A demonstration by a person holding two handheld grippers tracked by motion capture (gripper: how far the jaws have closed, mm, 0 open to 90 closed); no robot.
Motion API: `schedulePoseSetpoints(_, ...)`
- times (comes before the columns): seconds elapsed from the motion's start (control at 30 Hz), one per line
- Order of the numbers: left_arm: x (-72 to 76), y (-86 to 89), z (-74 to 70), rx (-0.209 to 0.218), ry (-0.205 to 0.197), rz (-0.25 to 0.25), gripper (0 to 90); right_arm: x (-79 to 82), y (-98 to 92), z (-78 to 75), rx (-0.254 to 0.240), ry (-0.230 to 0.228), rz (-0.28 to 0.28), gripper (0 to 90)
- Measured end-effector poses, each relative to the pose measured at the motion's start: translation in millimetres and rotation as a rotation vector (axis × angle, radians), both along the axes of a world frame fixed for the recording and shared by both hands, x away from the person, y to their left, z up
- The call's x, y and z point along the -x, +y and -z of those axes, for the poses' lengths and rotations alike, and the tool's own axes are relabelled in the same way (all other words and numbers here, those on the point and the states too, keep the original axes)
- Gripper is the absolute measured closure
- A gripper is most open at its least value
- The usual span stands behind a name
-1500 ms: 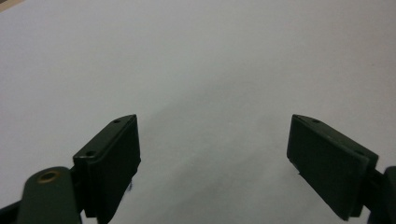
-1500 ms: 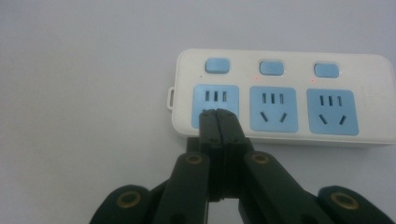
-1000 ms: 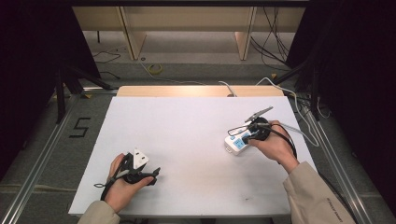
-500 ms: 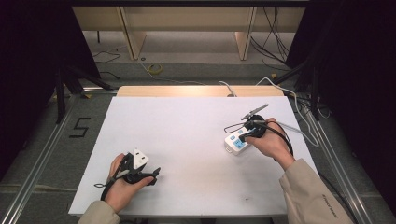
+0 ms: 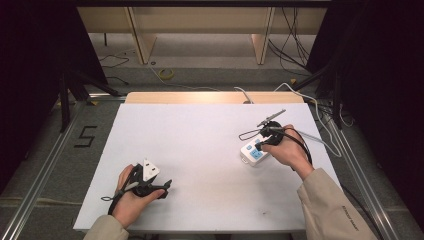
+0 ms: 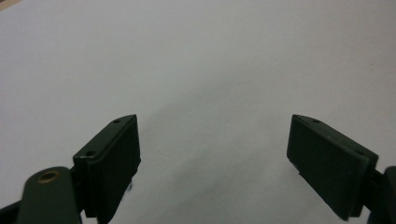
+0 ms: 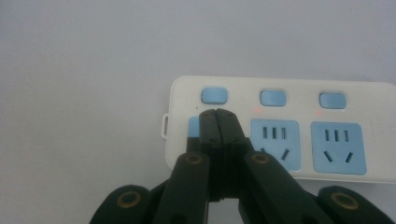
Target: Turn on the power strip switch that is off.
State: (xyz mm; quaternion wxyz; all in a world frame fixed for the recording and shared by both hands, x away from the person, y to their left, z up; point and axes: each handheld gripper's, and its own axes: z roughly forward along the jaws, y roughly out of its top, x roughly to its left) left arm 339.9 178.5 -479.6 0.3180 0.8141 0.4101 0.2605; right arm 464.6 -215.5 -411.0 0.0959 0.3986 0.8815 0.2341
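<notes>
Lab: dark curtains (image 5: 30, 75), floor cables (image 5: 295, 35), aluminium rails (image 5: 45, 165).

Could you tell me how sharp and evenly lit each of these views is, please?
High view: table bright, surroundings dark, slightly soft. Left gripper view: open gripper crisp, soft shadow beneath. Right gripper view: power strip sharp, evenly lit; shut gripper close, slightly blurred.

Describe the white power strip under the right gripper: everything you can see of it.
The power strip is a white, plastic-looking block with rounded corners, lying flat on the white table near its right side. Three blue buttons run above blue socket faces; small red lights glow beside two buttons. The right gripper, jaws shut, points at the leftmost socket, just below its button; contact can't be confirmed.
</notes>
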Motion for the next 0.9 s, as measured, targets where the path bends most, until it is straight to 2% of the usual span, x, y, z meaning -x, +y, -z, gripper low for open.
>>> schedulePoseSetpoints(0.9,0.0,0.0,0.3,-0.004,0.003,0.002,17.2,-15.2,5.6,7.4,0.016,0.009,0.017,90.0)
